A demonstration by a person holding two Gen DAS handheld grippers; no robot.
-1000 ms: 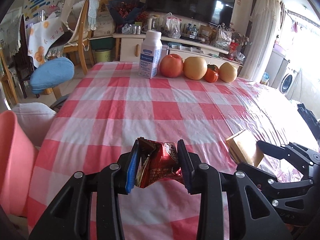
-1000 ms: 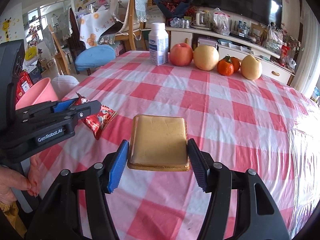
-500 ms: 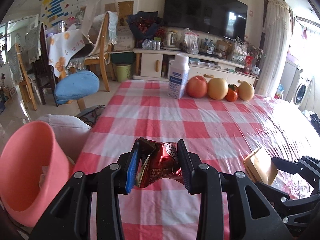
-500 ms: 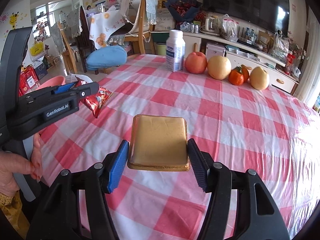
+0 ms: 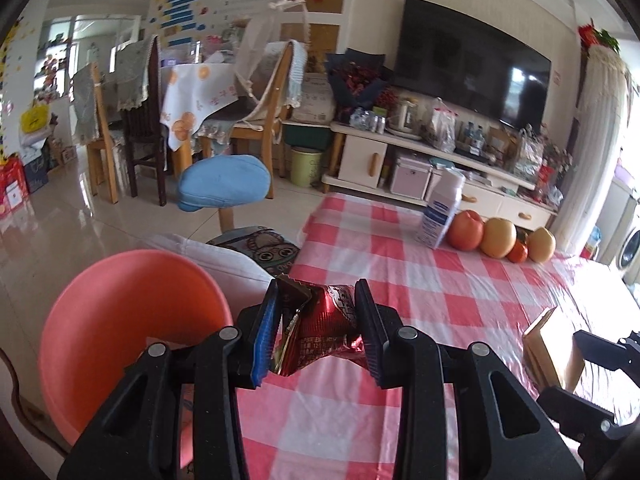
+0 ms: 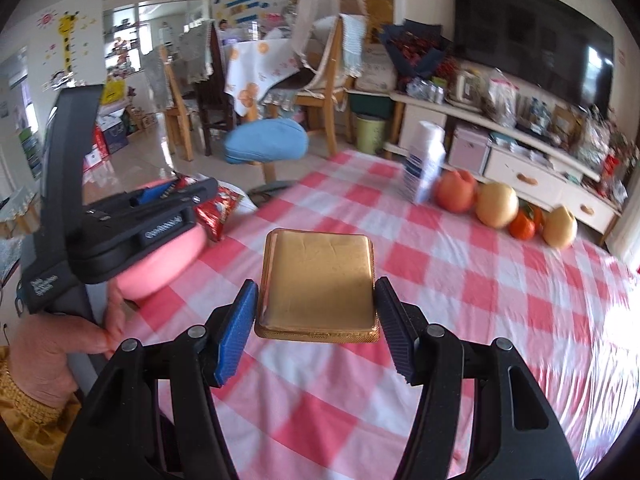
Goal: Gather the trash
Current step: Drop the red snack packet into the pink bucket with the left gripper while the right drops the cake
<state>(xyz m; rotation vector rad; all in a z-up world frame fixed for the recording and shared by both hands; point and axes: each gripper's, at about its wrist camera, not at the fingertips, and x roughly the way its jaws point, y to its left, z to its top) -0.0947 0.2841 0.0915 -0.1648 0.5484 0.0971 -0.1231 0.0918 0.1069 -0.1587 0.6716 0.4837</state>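
My left gripper (image 5: 316,334) is shut on a crumpled red snack wrapper (image 5: 326,326) and holds it over the table's left edge, just right of a pink bin (image 5: 120,320). My right gripper (image 6: 316,330) is shut on a flat gold packet (image 6: 316,284) above the red-and-white checked table (image 6: 460,280). In the right wrist view the left gripper (image 6: 176,196) with the wrapper (image 6: 218,210) is at the left, over the pink bin (image 6: 160,264). The gold packet (image 5: 550,350) also shows at the right of the left wrist view.
A white bottle (image 5: 440,216) and a row of fruit (image 5: 498,236) stand at the table's far edge. A blue stool (image 5: 222,182), wooden chairs (image 5: 256,112) and a TV cabinet (image 5: 420,160) stand beyond. A grey cushion (image 5: 224,256) lies beside the bin.
Both grippers have swung left toward the table's left edge. The pink bin has come into fuller view beside the left gripper. Both holds are unchanged.
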